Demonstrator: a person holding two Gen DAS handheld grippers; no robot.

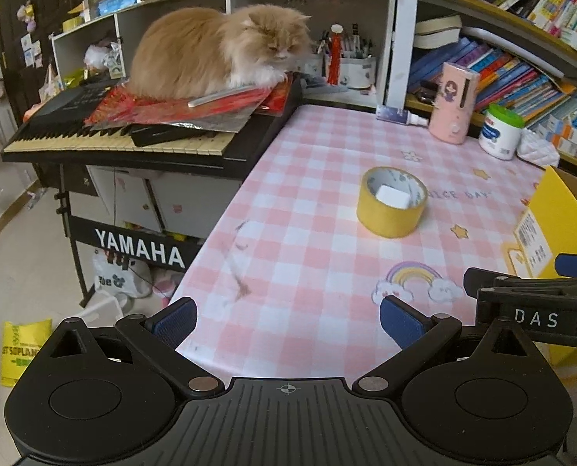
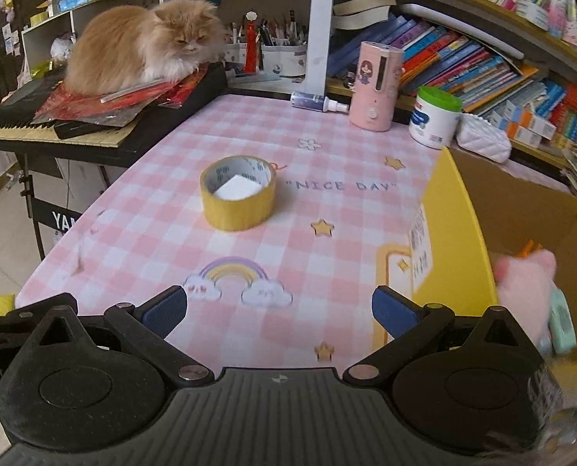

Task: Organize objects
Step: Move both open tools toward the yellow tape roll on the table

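Observation:
A yellow tape roll (image 1: 391, 202) (image 2: 238, 193) lies flat on the pink checked tablecloth (image 1: 307, 256) (image 2: 164, 233), with a white block inside its core. A yellow cardboard box (image 2: 455, 233) (image 1: 560, 225) stands open at the right; a blurred pink soft object (image 2: 525, 275) and a mint-green item (image 2: 562, 320) are inside it. My left gripper (image 1: 286, 320) hangs open over the table's near edge, well short of the tape. My right gripper (image 2: 280, 312) is open too, empty, just left of the box wall. The right gripper's body (image 1: 537, 306) shows in the left wrist view.
An orange cat (image 1: 218, 50) (image 2: 144, 44) sits on red papers atop a keyboard (image 1: 133, 132) left of the table. At the back stand a pink device (image 2: 375, 85), a white jar with green lid (image 2: 436, 116), a spray bottle (image 2: 317, 101), a white pouch (image 2: 482, 141) and bookshelves (image 2: 482, 58).

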